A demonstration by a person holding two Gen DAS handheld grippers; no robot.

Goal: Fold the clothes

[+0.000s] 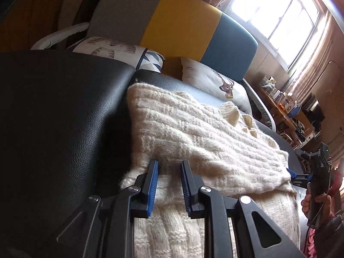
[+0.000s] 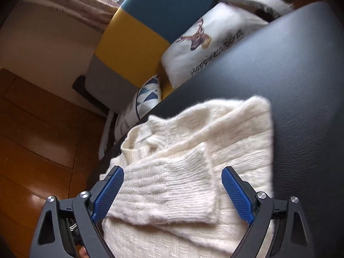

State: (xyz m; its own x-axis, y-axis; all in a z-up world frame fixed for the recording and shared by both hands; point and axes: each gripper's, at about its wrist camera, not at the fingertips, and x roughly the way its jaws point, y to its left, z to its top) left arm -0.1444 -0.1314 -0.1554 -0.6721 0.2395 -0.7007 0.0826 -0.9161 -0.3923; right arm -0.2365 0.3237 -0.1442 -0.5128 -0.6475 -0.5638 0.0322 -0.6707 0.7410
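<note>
Right wrist view: a cream knitted sweater (image 2: 193,172) lies partly folded on the black cushion (image 2: 301,75). The right gripper (image 2: 172,193) spreads wide above it; the left gripper (image 1: 168,185) stands narrowly apart at its edge.

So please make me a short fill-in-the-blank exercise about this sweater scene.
1. The knitted sweater is ____ in colour.
2. It lies on a ____ leather-like surface.
3. The right gripper has its jaws ____.
4. The pillow shows a ____ picture.

Missing words: cream; black; open; deer
</note>
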